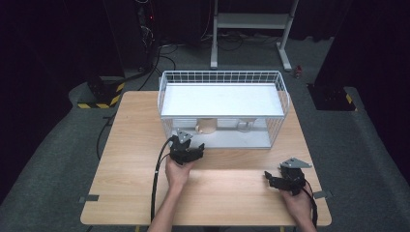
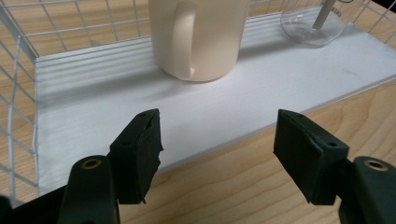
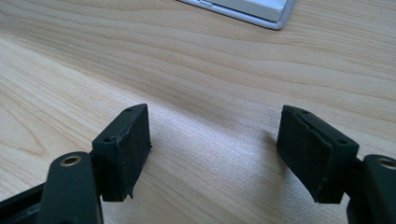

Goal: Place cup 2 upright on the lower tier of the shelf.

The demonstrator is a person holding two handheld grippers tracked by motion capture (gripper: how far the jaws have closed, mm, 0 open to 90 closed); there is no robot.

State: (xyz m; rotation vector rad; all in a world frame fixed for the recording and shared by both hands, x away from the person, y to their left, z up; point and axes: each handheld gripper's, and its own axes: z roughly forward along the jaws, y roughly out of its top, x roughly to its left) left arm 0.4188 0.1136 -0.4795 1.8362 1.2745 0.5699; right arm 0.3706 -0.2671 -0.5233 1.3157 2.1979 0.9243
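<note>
Here the left claw [image 2: 217, 156], jaws apart and empty at the desk [image 2: 327, 116] edge of the wire basket's white floor [image 2: 93, 93], faces a cream mug [image 2: 198, 37] standing farther in: probably rigid, smooth, breakable, best pinched across its handle.

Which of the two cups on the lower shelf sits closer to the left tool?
The cream mug, opaque with its handle facing the left tool; the clear glass stands farther right.
</note>
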